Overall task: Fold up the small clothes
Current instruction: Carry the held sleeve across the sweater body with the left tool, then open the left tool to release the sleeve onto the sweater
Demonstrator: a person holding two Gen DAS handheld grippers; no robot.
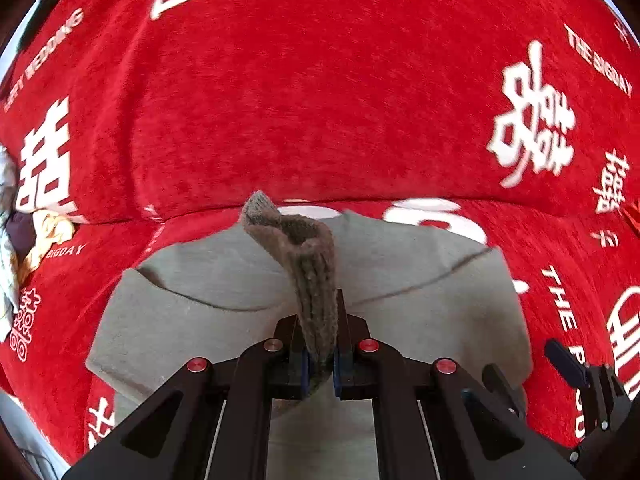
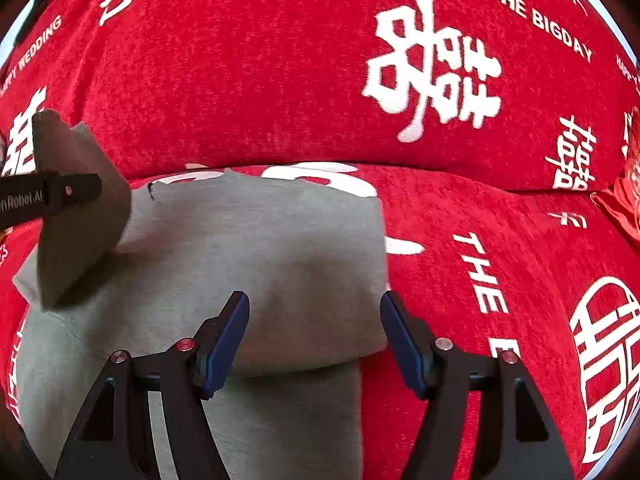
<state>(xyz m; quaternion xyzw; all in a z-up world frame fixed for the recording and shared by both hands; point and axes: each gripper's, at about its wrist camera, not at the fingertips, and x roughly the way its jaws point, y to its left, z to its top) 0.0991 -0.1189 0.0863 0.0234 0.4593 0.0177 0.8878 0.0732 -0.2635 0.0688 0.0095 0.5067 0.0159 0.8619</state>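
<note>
the left gripper (image 1: pixel 320 344) is clamped on a brown knit sock (image 1: pixel 308 264), which stands up from between its pads in the middle of the left wrist view. in the right wrist view the same sock (image 2: pixel 76 216) hangs at the left edge, above the grey garment (image 2: pixel 280 256). that garment lies flat on the red cover (image 2: pixel 240 80) with white lettering, filling the lower centre of both views. the right gripper (image 2: pixel 316 340) stands wide with nothing between its blue pads (image 2: pixel 224 344), low over the garment's folded edge.
</note>
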